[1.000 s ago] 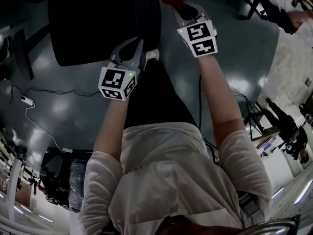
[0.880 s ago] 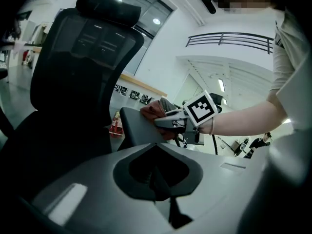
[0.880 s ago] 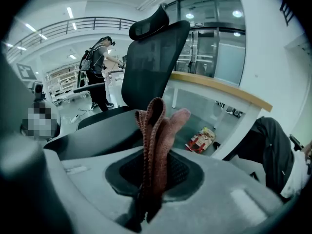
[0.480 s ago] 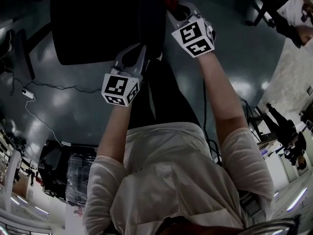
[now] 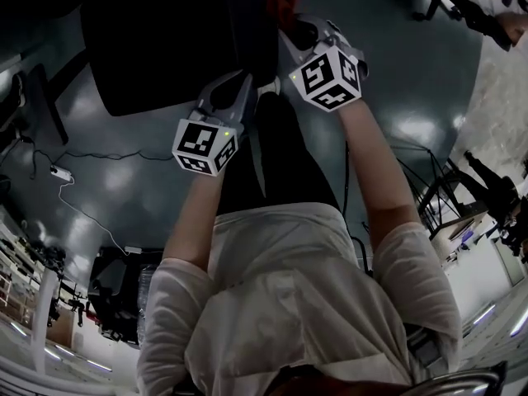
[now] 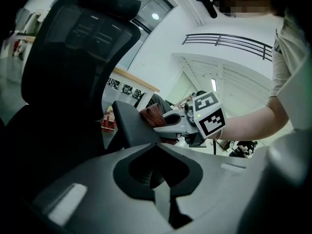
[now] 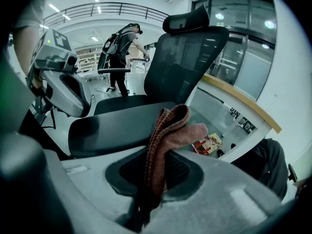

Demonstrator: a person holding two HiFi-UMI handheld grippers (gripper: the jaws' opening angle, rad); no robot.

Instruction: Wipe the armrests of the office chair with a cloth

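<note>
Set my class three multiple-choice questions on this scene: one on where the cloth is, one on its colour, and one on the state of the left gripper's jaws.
1. Where is the cloth?
A on the floor
B in the right gripper
C draped over the left gripper

2. What colour is the cloth?
A blue
B white
C reddish-brown

3. How do the left gripper's jaws stand?
A together, with nothing between them
B clamped on the cloth
C wide apart

Answers:
1 B: the right gripper view shows its jaws shut on the cloth.
2 C: its folds show reddish-brown against the black chair.
3 A: the left gripper view shows its jaws closed and empty.
</note>
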